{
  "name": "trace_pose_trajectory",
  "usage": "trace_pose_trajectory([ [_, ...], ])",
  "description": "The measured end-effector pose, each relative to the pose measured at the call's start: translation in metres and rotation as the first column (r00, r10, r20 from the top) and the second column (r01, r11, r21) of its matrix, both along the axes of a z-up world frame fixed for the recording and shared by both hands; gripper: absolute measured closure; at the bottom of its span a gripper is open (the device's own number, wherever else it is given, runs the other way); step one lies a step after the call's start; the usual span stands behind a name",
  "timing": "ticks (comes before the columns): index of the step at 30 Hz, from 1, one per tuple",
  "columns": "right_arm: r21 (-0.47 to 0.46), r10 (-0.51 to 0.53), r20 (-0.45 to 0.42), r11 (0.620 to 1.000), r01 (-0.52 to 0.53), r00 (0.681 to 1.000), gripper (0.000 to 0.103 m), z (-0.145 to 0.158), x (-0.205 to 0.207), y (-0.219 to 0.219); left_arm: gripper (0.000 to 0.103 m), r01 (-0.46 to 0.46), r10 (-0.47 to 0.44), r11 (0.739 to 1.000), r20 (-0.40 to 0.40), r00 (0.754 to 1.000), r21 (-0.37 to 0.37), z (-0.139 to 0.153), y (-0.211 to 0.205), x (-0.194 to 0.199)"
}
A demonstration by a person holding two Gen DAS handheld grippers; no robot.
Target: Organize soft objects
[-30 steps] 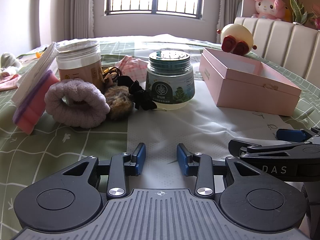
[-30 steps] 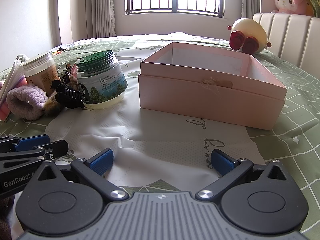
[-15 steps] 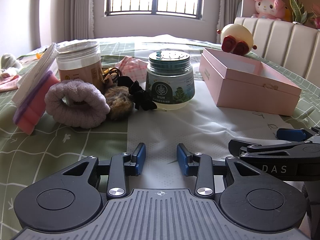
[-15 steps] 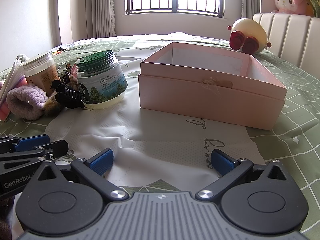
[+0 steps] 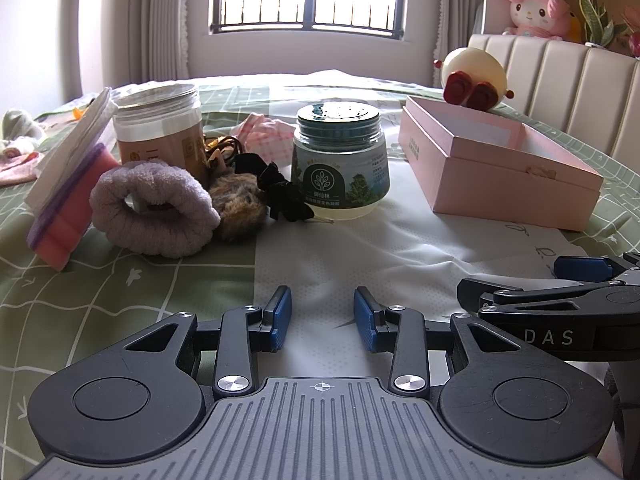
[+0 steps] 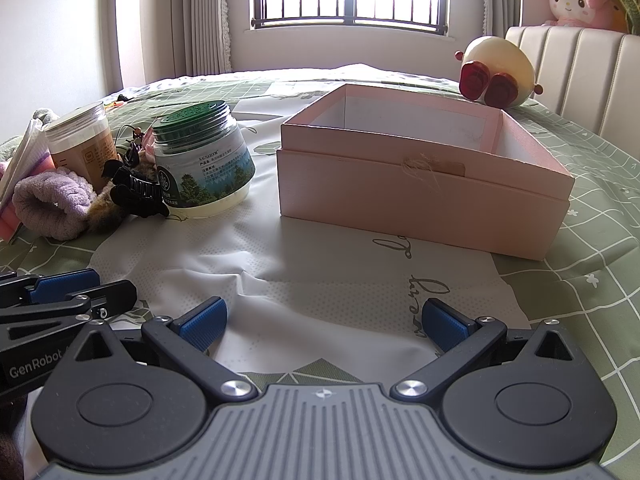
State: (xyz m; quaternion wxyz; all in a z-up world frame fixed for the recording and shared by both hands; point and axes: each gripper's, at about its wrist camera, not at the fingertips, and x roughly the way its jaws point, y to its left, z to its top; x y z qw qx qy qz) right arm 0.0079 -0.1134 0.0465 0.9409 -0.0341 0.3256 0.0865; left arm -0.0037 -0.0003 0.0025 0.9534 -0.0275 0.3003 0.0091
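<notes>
Lilac terry scrunchie, thick fluffy ring, being propped on edge on bed, hole facing viewer, being backed by tan-labelled jar. Brown furry scrunchie being pressed against its right side. Black fabric bow lying just right of fur, touching green-lidded jar. Pink box, open and empty, being kept well apart at right.

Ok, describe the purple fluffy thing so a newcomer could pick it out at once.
Start at the open pink box on the green bedspread and look left, past the green-lidded jar, to the clutter in front of the tan jar. The purple scrunchie lies at the front of that pile. It is the only lilac, towel-textured ring, beside a brown furry scrunchie and a black hair claw.
</notes>
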Motion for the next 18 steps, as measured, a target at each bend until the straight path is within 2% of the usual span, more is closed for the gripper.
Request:
trace_pose_trajectory([
  [18, -0.004, 0.000, -0.002, 1.000, 0.000, 1.000, 0.000, -0.0024, 0.0010, 0.0019, 0.063, -0.002, 0.002, 1.000, 0.004, 1.000, 0.014, 0.0007, 0.0000, 0.0014],
])
